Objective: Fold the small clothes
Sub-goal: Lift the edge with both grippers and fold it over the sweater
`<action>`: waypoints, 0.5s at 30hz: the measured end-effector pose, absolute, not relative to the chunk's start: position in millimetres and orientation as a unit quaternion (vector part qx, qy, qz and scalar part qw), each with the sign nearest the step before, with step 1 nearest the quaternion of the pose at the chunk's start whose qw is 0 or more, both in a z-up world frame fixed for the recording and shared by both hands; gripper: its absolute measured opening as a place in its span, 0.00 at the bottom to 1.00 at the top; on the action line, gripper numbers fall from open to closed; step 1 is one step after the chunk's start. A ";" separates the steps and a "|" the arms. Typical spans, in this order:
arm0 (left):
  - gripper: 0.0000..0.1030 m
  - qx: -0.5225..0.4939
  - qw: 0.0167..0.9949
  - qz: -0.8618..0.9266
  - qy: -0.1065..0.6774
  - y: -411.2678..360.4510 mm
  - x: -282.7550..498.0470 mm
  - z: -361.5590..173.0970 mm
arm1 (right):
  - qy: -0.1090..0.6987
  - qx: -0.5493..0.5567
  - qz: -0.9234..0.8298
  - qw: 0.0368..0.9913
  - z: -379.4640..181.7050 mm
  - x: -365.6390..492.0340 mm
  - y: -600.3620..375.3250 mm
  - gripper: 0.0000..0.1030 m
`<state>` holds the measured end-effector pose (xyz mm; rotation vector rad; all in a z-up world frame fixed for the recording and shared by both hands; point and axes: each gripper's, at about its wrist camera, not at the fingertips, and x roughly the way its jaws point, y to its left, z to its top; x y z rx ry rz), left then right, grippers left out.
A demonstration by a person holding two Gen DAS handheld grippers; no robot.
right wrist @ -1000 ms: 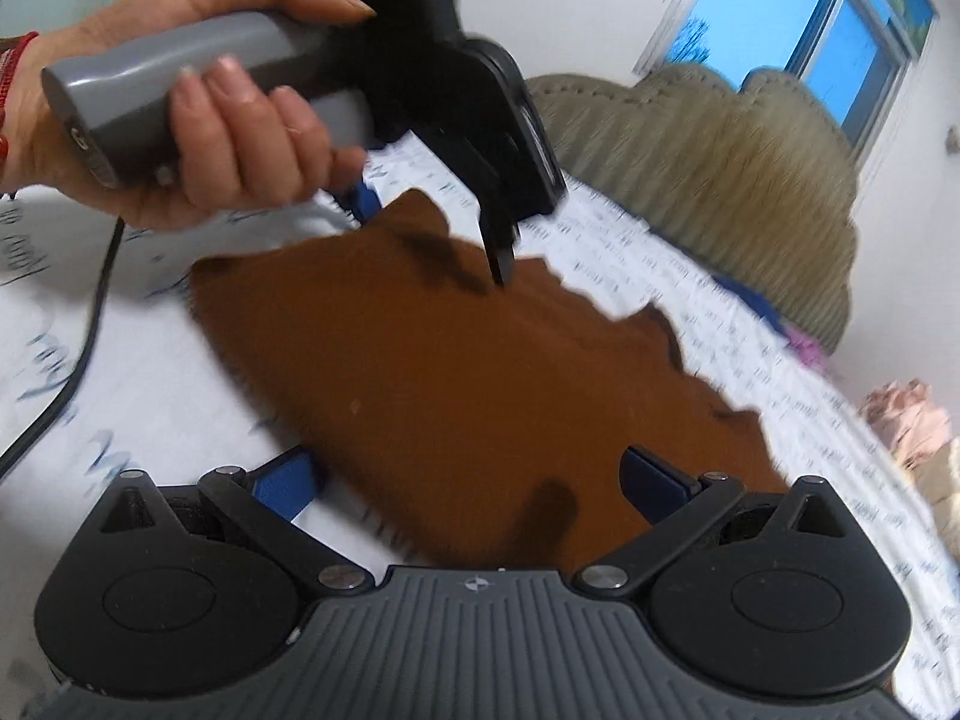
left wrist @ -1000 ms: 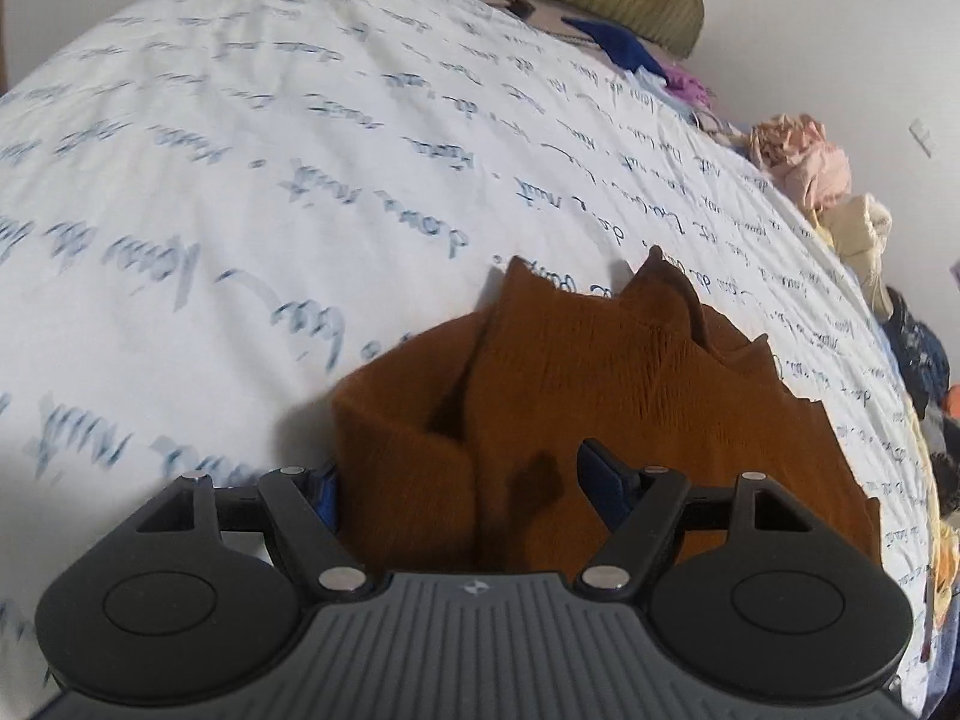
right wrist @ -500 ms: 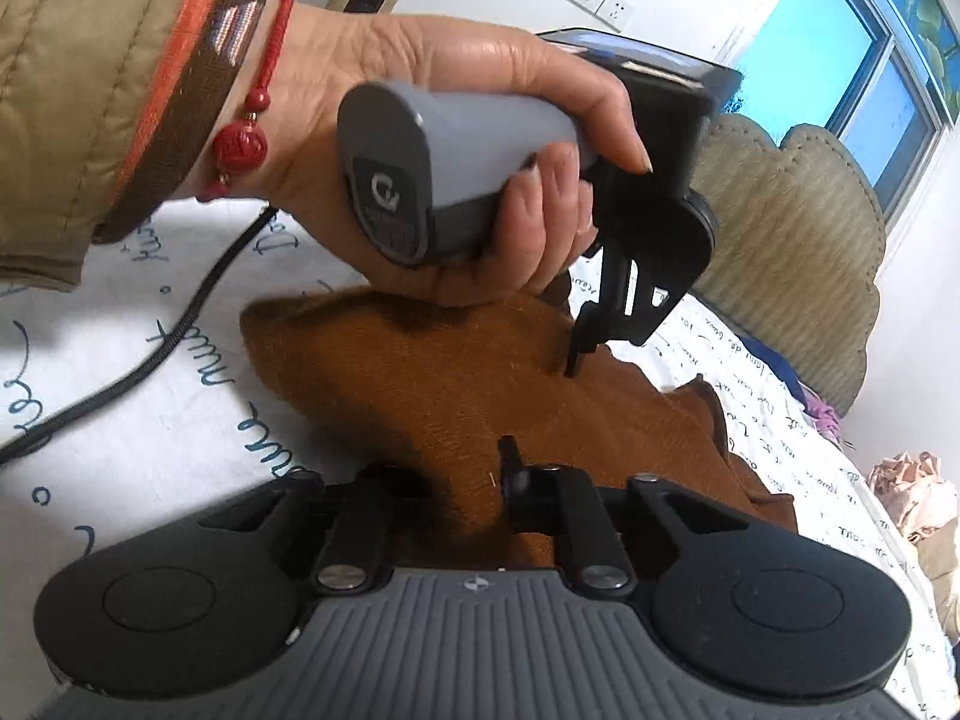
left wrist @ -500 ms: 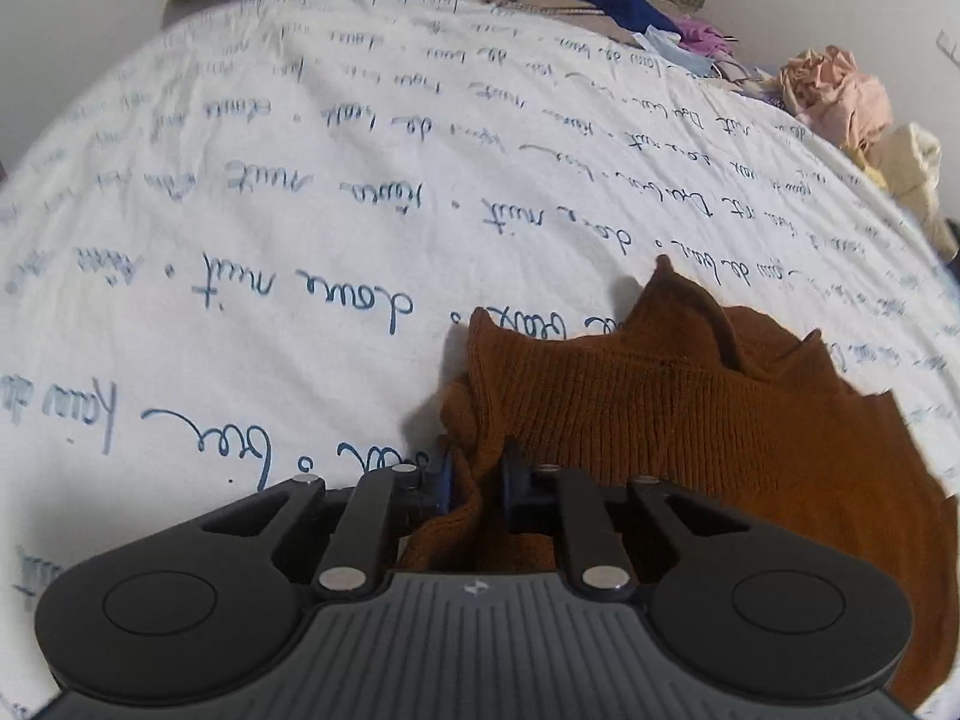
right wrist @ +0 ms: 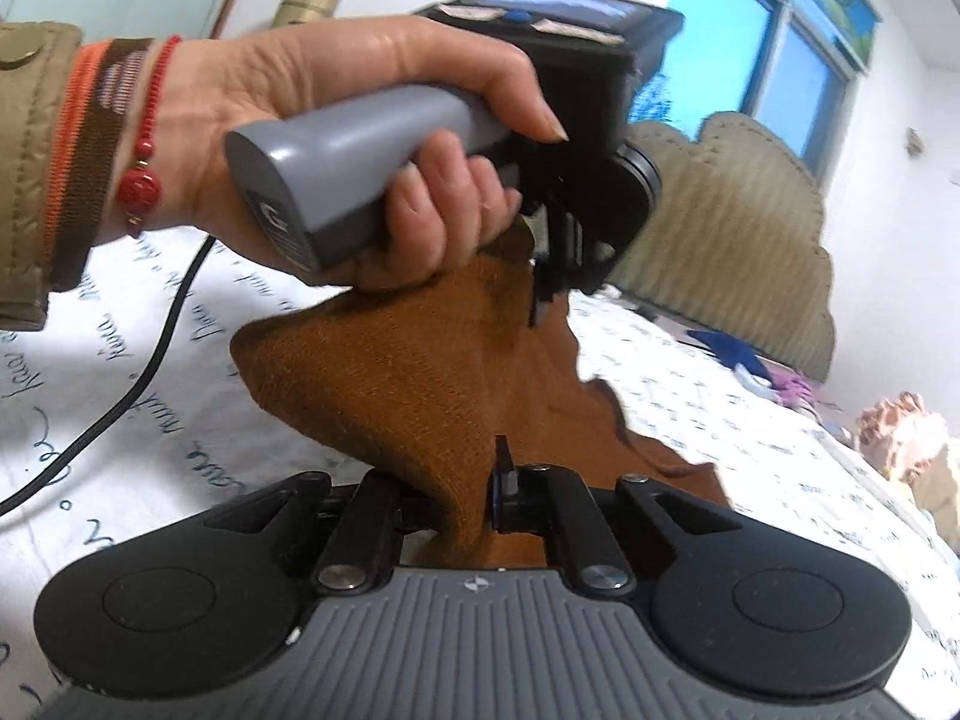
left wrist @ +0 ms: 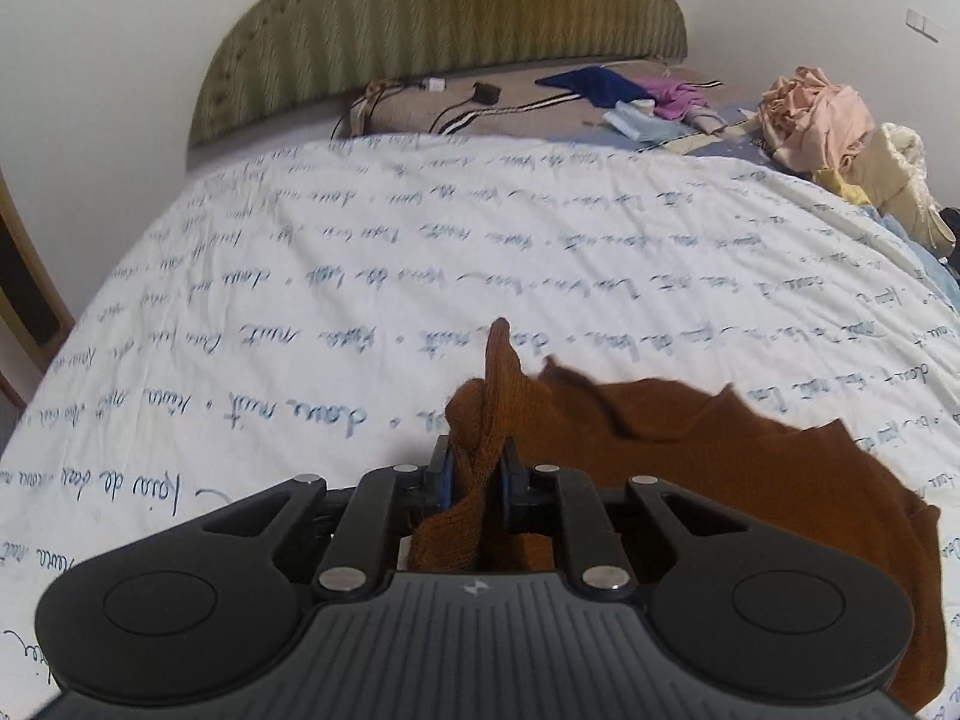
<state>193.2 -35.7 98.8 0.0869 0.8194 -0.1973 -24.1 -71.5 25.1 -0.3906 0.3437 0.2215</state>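
A rust-brown knit garment point(left wrist: 690, 450) lies partly on the bed, and one edge of it is lifted. My left gripper point(left wrist: 474, 468) is shut on a bunched fold of that edge, and the cloth sticks up between its blue pads. In the right wrist view a hand point(right wrist: 360, 120) holds the left gripper point(right wrist: 543, 294) above the garment point(right wrist: 390, 372), which hangs from it in a taut ridge. My right gripper point(right wrist: 477, 480) is closing its jaws the last bit and pinches the near corner of the cloth. The cloth hides its left finger.
The bed has a white sheet with blue script point(left wrist: 360, 276) and a padded olive headboard point(left wrist: 444, 30). Loose clothes lie near the headboard point(left wrist: 600, 84), and a pink and cream pile point(left wrist: 816, 114) sits at the right edge. A black cable point(right wrist: 120, 396) trails across the sheet.
Both grippers went from open around the garment's edge to shut on it. They have since risen and pulled the cloth up off the sheet. The left one now looks more towards the headboard.
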 end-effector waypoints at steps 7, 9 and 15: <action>0.13 0.069 0.916 -0.100 0.382 -82.3 182.4 110.5 | 0.168 -0.142 0.075 0.973 30.8 -31.9 -116.1 0.12; 0.13 0.076 0.917 -0.105 0.378 -96.8 178.7 113.0 | 0.170 -0.125 0.067 0.975 31.2 -33.2 -129.0 0.12; 0.13 0.110 0.916 -0.123 0.366 -147.7 169.6 112.4 | 0.175 -0.075 0.050 0.980 29.3 -42.8 -162.8 0.12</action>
